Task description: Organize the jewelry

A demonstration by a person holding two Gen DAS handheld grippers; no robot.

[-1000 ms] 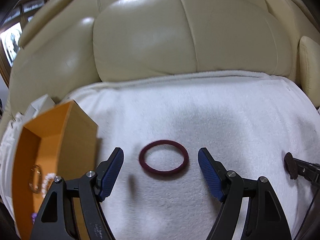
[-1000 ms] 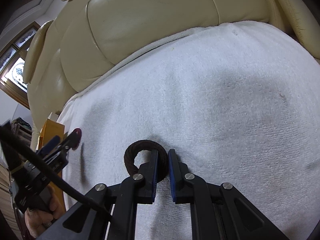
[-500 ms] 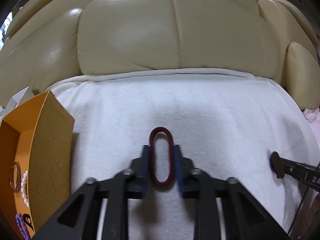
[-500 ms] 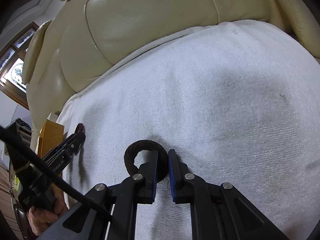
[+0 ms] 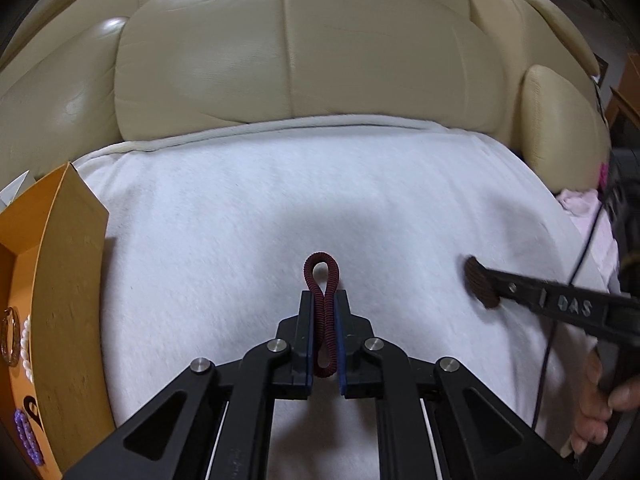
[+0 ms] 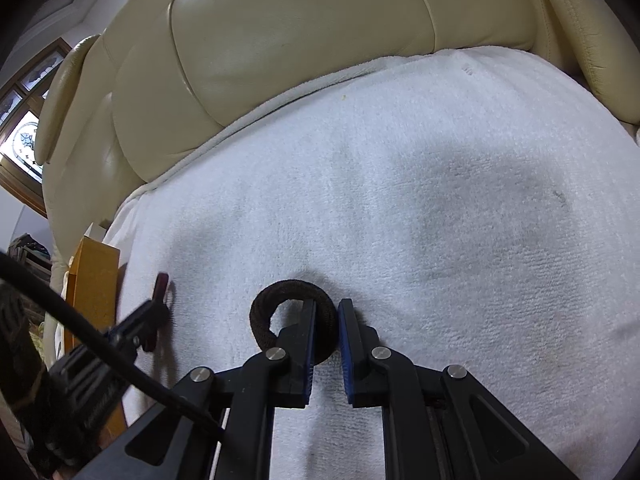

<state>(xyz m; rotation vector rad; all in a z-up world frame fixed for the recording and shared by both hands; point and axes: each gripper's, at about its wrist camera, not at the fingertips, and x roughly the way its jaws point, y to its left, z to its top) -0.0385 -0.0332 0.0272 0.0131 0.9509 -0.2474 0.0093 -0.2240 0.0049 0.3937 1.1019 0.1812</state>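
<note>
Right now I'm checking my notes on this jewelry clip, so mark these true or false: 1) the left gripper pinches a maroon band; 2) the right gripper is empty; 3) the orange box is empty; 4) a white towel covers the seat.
1) True: the left gripper is shut on the maroon band, squeezed into a narrow loop.
2) False: the right gripper is shut on a dark brown band.
3) False: the orange box holds a pearl strand and purple beads.
4) True: the white towel covers the cream leather seat.
</note>
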